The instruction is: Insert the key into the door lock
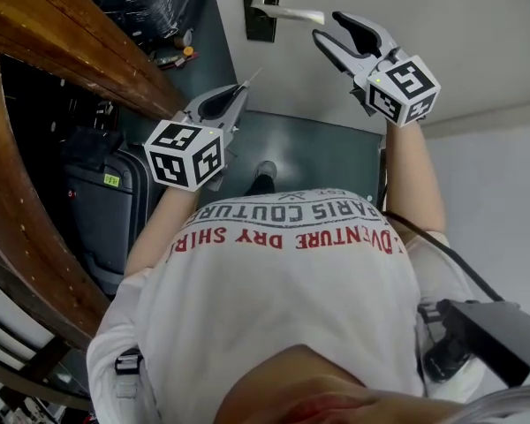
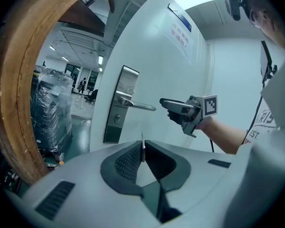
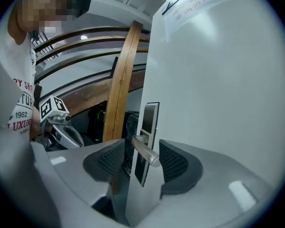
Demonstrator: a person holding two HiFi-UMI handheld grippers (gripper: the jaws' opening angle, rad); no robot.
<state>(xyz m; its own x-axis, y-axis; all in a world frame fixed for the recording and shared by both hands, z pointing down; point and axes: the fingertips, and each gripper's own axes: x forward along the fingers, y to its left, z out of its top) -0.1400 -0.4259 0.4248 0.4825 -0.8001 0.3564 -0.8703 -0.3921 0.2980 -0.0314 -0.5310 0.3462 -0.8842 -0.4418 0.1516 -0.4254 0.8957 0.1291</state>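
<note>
The step in hand is the approach: our left gripper (image 1: 237, 94) pinches the key (image 2: 142, 145) in narrow fingers, well short of the keyhole (image 2: 116, 119) at centre-left of the left gripper view. Our right gripper (image 1: 333, 26) holds its fingers wide around the end of the door handle (image 3: 145, 151), not pressing it. Next, we judge, the key needs aligning with the keyhole.

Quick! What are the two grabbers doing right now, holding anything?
Left gripper: shut on the key.
Right gripper: open, holding nothing; the door handle lies just ahead of its jaws.
</note>
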